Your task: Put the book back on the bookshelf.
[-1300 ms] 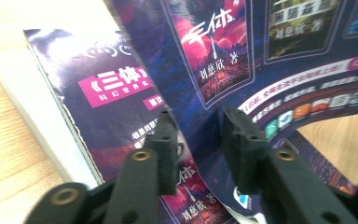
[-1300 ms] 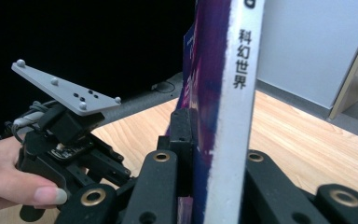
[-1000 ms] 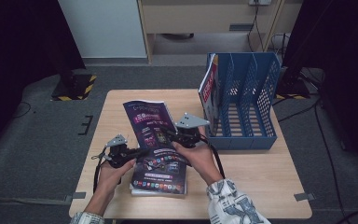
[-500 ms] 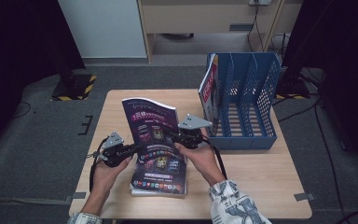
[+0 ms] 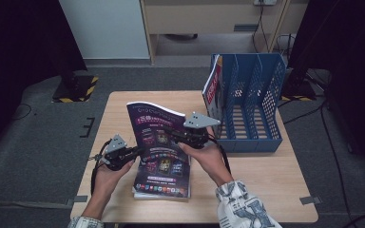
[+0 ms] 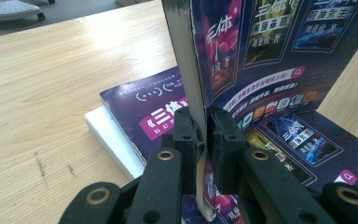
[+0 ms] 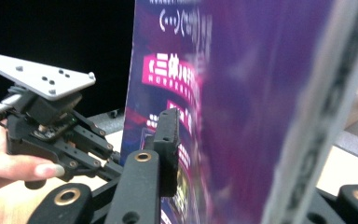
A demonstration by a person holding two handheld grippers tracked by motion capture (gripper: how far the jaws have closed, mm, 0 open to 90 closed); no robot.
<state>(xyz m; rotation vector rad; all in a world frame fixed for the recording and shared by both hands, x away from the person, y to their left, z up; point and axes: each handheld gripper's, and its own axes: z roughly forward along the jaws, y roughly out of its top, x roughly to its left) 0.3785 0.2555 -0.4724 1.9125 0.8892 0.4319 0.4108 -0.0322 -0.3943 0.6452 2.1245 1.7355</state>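
Purple glossy magazine (image 5: 154,133) raised upright, cover tilted, above a matching purple magazine (image 5: 164,178) lying flat atop a small stack on the tabletop (image 5: 266,180).

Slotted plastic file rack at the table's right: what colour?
Blue file rack; clearest in the high view.

The magazine (image 6: 261,56) cover reads "三体".

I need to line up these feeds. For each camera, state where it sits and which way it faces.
High view: above the person's side, facing forward and down on the table; both forearms show.
Left gripper view: on the left gripper, facing its fingers shut on the raised magazine.
Right gripper view: on the right gripper, facing that magazine; the other hand shows.
All share the magazine.
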